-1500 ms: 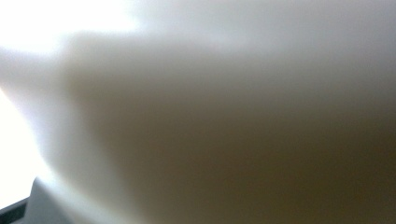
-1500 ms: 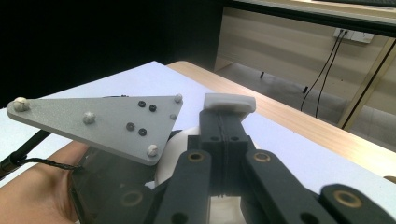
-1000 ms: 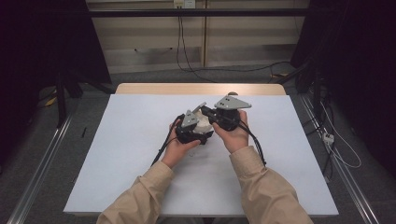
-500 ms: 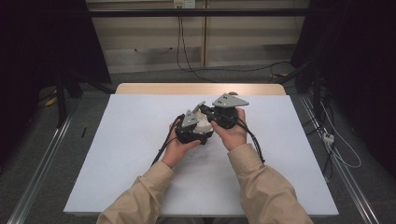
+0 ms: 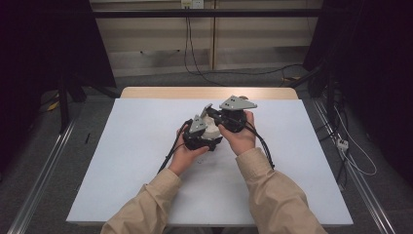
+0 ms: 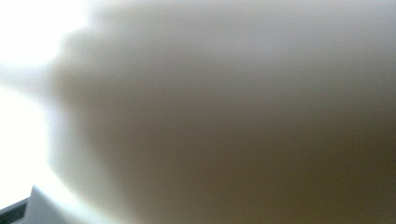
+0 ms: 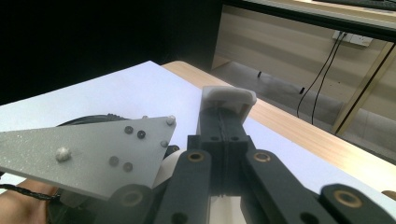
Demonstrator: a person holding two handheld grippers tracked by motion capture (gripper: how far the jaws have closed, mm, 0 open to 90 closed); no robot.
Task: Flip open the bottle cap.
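Note:
Both grippers are held close together above the middle of the white table (image 5: 146, 146). My left gripper (image 5: 199, 134) sits in the person's left hand, its grey plate (image 7: 88, 149) tilted up and its jaws hidden. The left gripper view is a beige blur of something very close to the lens. My right gripper (image 5: 229, 117) is just behind and to the right, nearly touching the left one. In the right gripper view my right gripper (image 7: 228, 100) has its black jaws pressed together with nothing between them. A pale shape (image 5: 212, 130) lies between the two grippers; I cannot tell what it is.
Black cables (image 5: 168, 153) trail from the grippers toward the person across the table. A strip of wooden table edge (image 5: 204, 92) runs along the far side. Metal rails (image 5: 44, 170) flank the table, and loose cables (image 5: 350, 151) lie on the floor at right.
The right gripper has drifted very slightly left, toward the left gripper. The hands otherwise hold still.

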